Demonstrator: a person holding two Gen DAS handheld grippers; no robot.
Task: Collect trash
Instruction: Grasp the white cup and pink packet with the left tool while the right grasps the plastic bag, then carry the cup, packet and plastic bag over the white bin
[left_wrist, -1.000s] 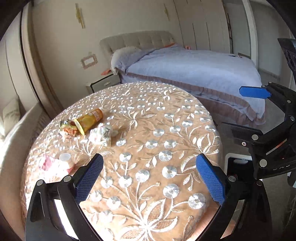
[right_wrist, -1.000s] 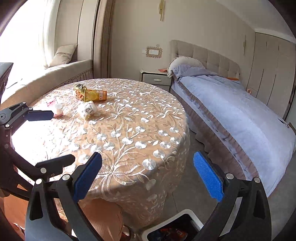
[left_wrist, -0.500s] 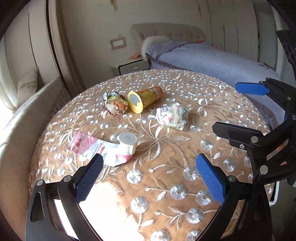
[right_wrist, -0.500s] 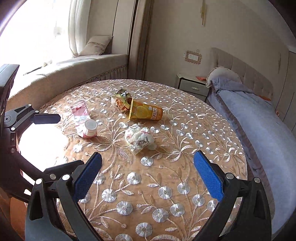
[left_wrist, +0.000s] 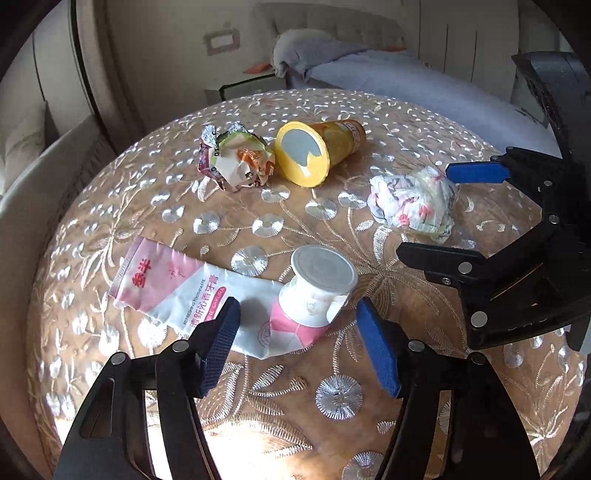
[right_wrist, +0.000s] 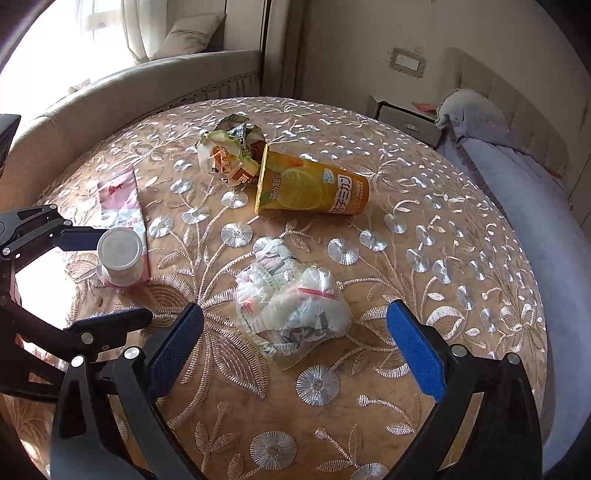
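Round surface (right_wrist: 461, 258) under a tan cloth with shiny embroidered flowers, bedroom setting. Left tongs (left_wrist: 299, 343) gape apart, nothing gripped, blue pads either side of the capped end of a flattened pink-white toothpaste tube (left_wrist: 207, 291), not clearly touching it. Right tongs (right_wrist: 295, 350) spread wide, empty, low over a crumpled white plastic wad (right_wrist: 291, 306) lying between the pads, apart from both. Each tool's black frame juts into the other's view, beside its target. Farther out, an orange paper cup (right_wrist: 314, 188) lies on its side, its rim against a crushed foil snack wrapper (right_wrist: 231, 155). Beyond the surface: beige window seat (right_wrist: 147, 85) with cushion, nightstand (right_wrist: 406, 118), bed (right_wrist: 517, 177) with grey-blue duvet.
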